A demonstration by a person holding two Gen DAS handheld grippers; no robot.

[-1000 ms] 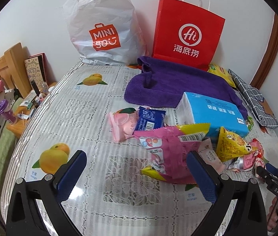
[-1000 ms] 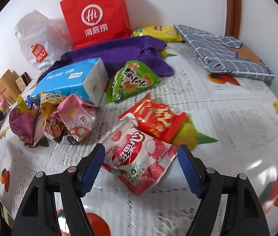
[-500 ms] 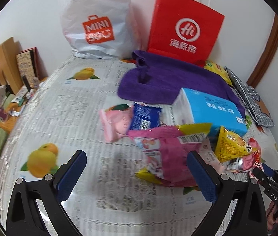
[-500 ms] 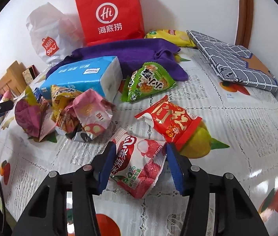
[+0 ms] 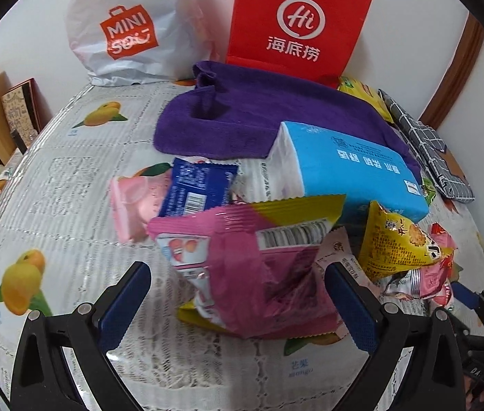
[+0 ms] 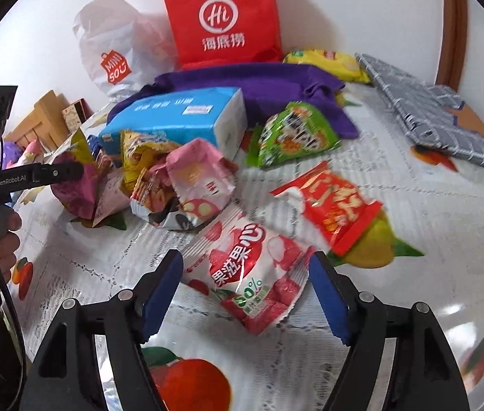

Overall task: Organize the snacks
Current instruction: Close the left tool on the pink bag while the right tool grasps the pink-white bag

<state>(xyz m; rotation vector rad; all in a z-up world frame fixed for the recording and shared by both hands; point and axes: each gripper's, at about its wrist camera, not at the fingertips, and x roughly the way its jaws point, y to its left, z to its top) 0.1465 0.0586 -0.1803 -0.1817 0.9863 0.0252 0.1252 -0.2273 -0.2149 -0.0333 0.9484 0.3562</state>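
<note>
Snack packets lie on a fruit-print tablecloth. My left gripper is open, its blue pads either side of a big pink and yellow bag. A blue packet and a pale pink packet lie beyond it, a yellow packet to the right. My right gripper is open around a red and white lychee jelly bag, not pinching it. A red packet, a green packet and a crumpled pink packet lie beyond.
A blue tissue pack sits mid-table on a purple towel. A red paper bag and a white Miniso bag stand against the wall. A checked cloth and a yellow bag lie at the back right.
My left gripper has moved forward, so the pink and yellow bag now lies between its pads. My right gripper closed in on the lychee bag, then opened wider again.
</note>
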